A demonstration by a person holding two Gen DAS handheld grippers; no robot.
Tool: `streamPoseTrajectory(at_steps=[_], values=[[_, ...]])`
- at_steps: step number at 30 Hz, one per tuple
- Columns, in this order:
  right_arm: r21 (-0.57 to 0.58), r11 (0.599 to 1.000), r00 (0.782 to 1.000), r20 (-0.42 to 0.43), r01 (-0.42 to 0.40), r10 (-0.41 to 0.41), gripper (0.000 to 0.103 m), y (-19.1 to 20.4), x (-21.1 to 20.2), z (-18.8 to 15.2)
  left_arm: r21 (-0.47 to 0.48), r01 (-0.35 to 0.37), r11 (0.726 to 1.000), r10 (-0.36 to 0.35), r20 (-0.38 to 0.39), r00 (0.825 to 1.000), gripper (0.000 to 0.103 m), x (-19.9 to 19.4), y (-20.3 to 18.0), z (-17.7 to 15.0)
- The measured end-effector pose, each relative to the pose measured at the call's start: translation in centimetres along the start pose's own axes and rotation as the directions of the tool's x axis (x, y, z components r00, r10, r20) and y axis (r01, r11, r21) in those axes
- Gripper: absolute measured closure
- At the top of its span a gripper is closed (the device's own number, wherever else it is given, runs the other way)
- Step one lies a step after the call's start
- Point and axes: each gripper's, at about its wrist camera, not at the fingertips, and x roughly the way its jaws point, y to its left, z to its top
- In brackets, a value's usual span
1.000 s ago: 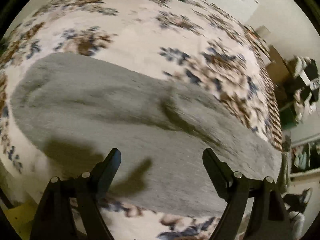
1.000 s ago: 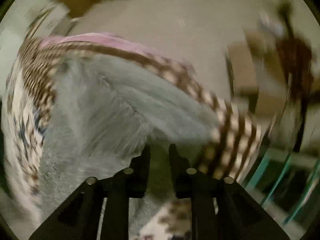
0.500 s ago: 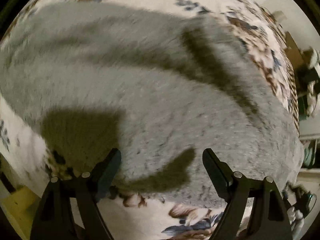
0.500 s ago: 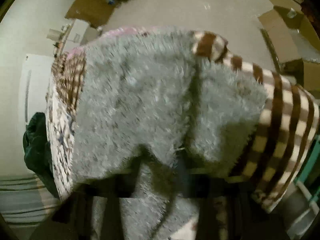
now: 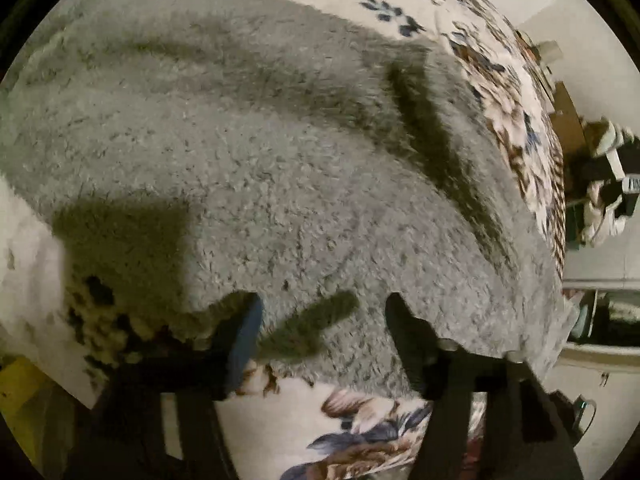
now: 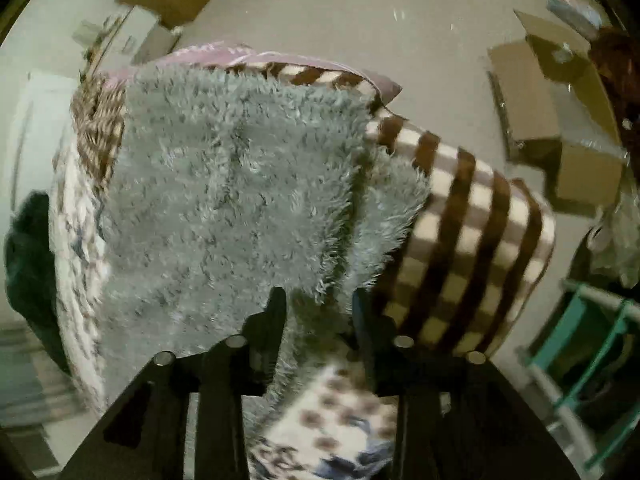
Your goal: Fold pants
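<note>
Left wrist view. The grey fleece pants fill most of the frame, spread flat on a floral blanket that shows at the lower centre and along the upper right. A dark crease runs diagonally through the fabric at the upper right. The left gripper sits at the lower centre with its jaws spread apart, straddling the near hem of the pants; nothing is pinched between them. The left finger's tip rests at the fabric edge, and a shadow of a finger lies on the pile between the two. Compared with one second ago, the pants occupy far more of the frame and the jaw gap is narrower than half a second ago. Room clutter appears at the right edge.

Right wrist view. The same pants drape from the upper centre down to the lower centre, over a brown-and-cream checked blanket at the right. The right gripper at the lower centre is clenched on a fold of the pants, the fleece bunched between its fingers. One second ago this view was heavily blurred; it is now sharper, and the grip is unchanged. Cardboard boxes lie on the floor at the upper right, and a teal frame stands at the lower right.
</note>
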Motion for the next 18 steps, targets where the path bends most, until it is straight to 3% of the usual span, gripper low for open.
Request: streamPoseTrajectory(at_steps=[6, 8, 10, 14, 18], values=[[0.074, 0.994, 0.997, 0.027, -0.079, 0.077, 0.064, -0.7, 1.4, -0.3, -0.133, 0.000, 0.991, 0.002, 0.016, 1.000, 0.041, 2.1, 2.2, 0.4], [0.065, 0.992, 0.993, 0.057, -0.109, 0.105, 0.065, -0.7, 1.6, -0.1, -0.141, -0.003, 0.990, 0.011, 0.052, 0.999, 0.054, 2.0, 2.3, 0.4], [0.029, 0.995, 0.991, 0.099, -0.094, 0.091, 0.099, 0.0, 1.4, -0.2, -0.122, 0.003, 0.993, 0.009, 0.104, 0.995, 0.095, 1.3, 1.9, 0.2], [0.022, 0.999, 0.989, 0.139, -0.049, 0.045, 0.099, 0.0, -0.8, -1.0, -0.081, 0.037, 0.996, -0.026, 0.132, 0.991, 0.099, -1.0, 2.3, -0.8], [-0.036, 0.999, 0.993, 0.115, 0.013, -0.009, 0.099, -0.5, -2.1, -1.7, -0.048, -0.007, 0.999, 0.012, 0.116, 0.993, 0.099, -1.6, 3.5, -1.4]])
